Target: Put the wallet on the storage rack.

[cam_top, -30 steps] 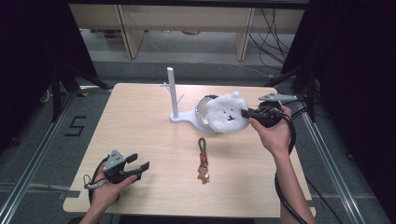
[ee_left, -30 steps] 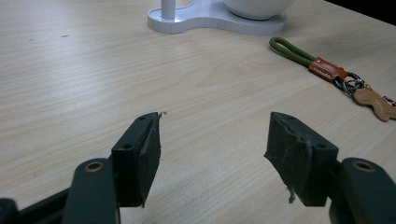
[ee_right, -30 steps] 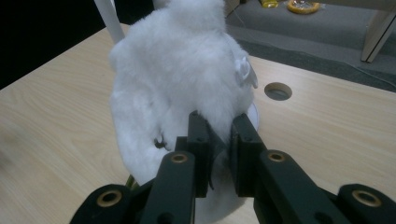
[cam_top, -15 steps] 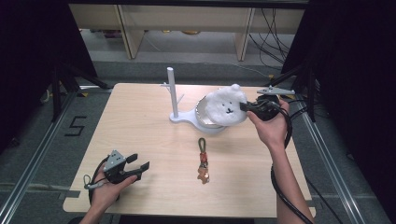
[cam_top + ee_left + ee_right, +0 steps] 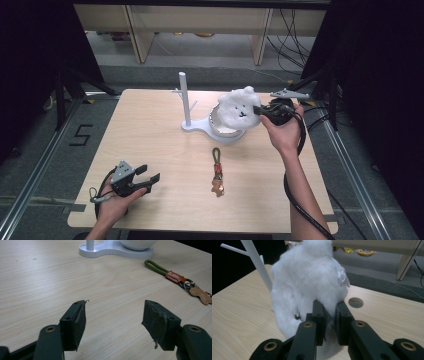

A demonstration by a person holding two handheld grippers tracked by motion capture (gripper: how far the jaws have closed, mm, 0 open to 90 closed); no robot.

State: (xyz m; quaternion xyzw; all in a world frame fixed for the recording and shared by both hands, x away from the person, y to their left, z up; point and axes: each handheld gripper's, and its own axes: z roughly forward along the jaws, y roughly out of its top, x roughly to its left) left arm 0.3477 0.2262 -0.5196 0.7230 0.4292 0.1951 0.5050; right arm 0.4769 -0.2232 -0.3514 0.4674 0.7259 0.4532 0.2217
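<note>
white plush point(image 5: 239, 107) | pinched in right gripper point(image 5: 260, 111) jaws above bowl point(image 5: 225, 131) | stand post point(image 5: 184, 98) beside | left gripper point(image 5: 148, 180) jaws spread

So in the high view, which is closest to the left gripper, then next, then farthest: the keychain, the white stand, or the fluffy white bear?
Starting from the left gripper:
1. Keychain, on the table to its right.
2. White stand, farther back, middle of the table.
3. Fluffy white bear, back right, clamped in the right gripper.

Grey floor point(image 5: 150, 60); pale shelving point(image 5: 200, 25) behind; black curtains point(image 5: 30, 60) flanking.
</note>
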